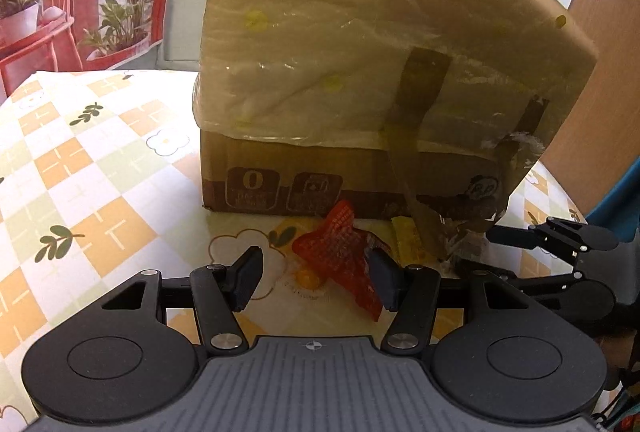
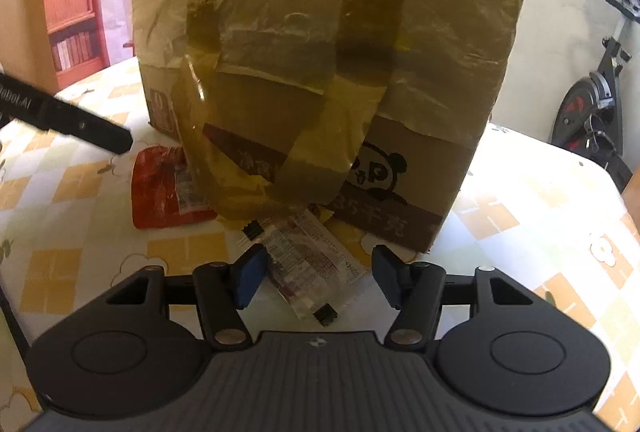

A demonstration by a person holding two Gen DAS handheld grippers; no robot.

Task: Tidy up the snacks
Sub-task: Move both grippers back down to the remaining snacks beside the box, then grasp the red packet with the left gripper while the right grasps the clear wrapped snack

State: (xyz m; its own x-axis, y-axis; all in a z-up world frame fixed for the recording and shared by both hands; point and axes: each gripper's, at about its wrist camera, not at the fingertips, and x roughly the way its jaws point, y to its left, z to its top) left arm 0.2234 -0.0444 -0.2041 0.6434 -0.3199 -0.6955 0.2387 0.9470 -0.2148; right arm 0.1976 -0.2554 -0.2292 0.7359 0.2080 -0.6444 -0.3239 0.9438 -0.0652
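Observation:
A tall cardboard box lined with a yellowish plastic bag stands on the table; it also fills the right wrist view. My left gripper is open, low over a red snack packet that lies between its fingers, close to the right one. My right gripper is open over a clear packet with a printed label lying by the box's corner. The red packet shows left of the box there. A yellow packet lies against the box base.
The table has a checked orange, green and white floral cloth. My right gripper's fingers show at the right edge of the left wrist view. An exercise bike stands beyond the table. Red chair and plants are a backdrop.

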